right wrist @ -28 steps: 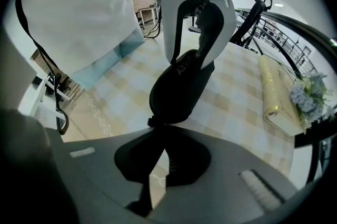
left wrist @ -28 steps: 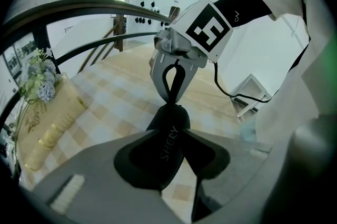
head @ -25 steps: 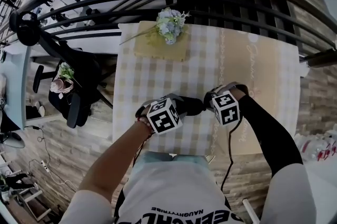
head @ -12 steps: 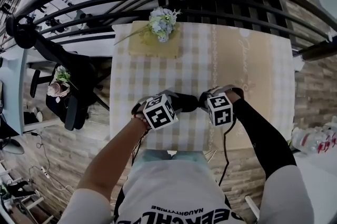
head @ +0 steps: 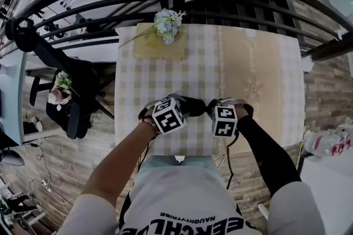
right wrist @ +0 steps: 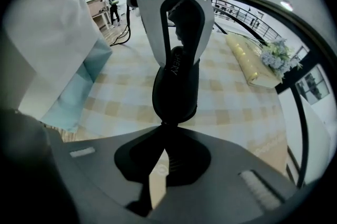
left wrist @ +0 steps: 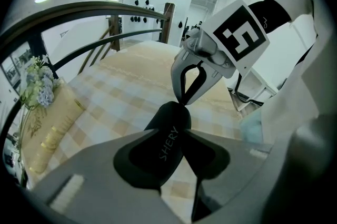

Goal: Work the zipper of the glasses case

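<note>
Fingers of left gripper (left wrist: 176, 136) clamp shut on one end of the black glasses case (left wrist: 169, 125), held over the checked table (head: 165, 68) near its front edge; right gripper (right wrist: 163, 133) fingers are pinched tight at the opp. tip, apparently on the zipper pull (right wrist: 163, 126), too small to confirm. Case looks light, semi-rigid & smooth, so likely to twist or slip; best gripped across its body, w/ the tab drawn along the seam.
</note>
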`<state>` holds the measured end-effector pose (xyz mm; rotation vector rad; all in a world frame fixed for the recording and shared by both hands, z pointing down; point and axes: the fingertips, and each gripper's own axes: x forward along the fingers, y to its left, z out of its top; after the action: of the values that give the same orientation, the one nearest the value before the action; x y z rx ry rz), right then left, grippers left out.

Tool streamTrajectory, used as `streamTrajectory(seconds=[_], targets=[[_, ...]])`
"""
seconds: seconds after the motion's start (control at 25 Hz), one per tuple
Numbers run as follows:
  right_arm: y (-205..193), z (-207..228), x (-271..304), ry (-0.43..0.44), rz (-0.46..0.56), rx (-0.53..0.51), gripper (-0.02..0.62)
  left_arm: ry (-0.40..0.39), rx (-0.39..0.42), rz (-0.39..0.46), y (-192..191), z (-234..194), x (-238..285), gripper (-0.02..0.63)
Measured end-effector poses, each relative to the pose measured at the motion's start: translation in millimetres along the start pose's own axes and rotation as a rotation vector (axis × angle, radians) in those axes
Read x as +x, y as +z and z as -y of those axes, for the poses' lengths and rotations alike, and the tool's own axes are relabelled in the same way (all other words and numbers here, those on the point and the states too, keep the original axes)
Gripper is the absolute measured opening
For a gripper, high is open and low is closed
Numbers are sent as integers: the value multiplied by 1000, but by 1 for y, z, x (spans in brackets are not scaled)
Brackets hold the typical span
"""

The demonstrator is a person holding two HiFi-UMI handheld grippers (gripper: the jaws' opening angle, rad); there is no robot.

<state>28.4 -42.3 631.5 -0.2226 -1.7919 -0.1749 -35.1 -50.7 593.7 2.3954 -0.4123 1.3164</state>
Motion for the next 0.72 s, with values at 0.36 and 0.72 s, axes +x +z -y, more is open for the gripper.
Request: streamTrajectory(seconds=[0.36,0.72], targets=[[0,-4,-1,-111,-20,332,29,5,-5,11,-1,0,1,135],[-1,-9,0,-280,-84,466,29,-3,-31,26,0,2,0,135]])
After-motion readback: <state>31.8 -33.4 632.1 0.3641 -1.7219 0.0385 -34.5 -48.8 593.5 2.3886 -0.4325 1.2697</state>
